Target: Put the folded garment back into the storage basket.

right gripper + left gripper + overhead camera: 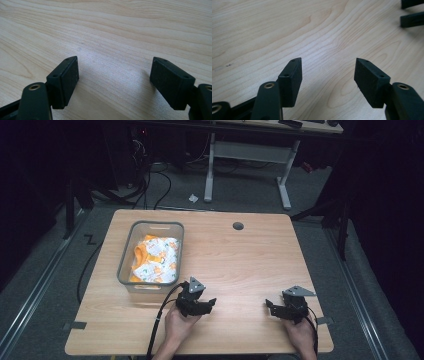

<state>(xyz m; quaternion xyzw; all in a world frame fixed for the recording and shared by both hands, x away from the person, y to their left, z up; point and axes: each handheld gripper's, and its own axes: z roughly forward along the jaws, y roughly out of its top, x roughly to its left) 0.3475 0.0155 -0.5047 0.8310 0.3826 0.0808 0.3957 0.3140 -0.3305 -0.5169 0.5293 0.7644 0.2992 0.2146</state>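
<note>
Both grippers, left and right, part-open and empty; cloth in bin looks soft, light: pinch a raised fold.

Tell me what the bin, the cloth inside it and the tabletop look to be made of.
Bin: probably translucent grey plastic; the contents show dimly through its walls, and it has moulded handle slots.
Cloth: soft fabric, white and orange print, crumpled in folds.
Tabletop: light wood or wood-look laminate, matte, with clear grain lines; which one is hard to tell.

No text, label, brand or number can be read; the printed pattern on the orange-and-white packets in the clear bin is too small.
</note>
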